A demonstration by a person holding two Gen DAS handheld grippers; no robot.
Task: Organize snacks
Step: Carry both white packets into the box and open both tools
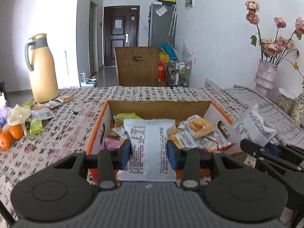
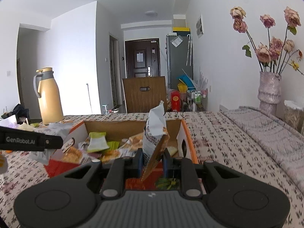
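Left gripper (image 1: 149,152): its blue pads clamp the two long edges of a flat silver-white snack packet with printed text (image 1: 150,148), held level over the near rim of the open cardboard box with orange-edged white outer walls (image 1: 96,125); grip narrow, packet spanning the gap.

Right gripper (image 2: 152,163): jaws nearly together, pinching the lower part of a white and orange-brown snack packet (image 2: 154,133) that stands upright and crumpled above the pads, in front of the same box (image 2: 187,134); in the left wrist view this packet (image 1: 252,125) appears just beyond the box's right wall.

Box contents: a loose heap of small packets, yellow-green, orange and pink (image 1: 197,133); it rests on a table covered by a cream cloth with dark and pink print (image 1: 62,133).

Left end of table: a tall beige vacuum jug with grey handle (image 1: 42,70), further loose packets (image 1: 40,116) and orange fruit (image 1: 11,134); right end: a pale pink vase of dried roses (image 1: 265,76).
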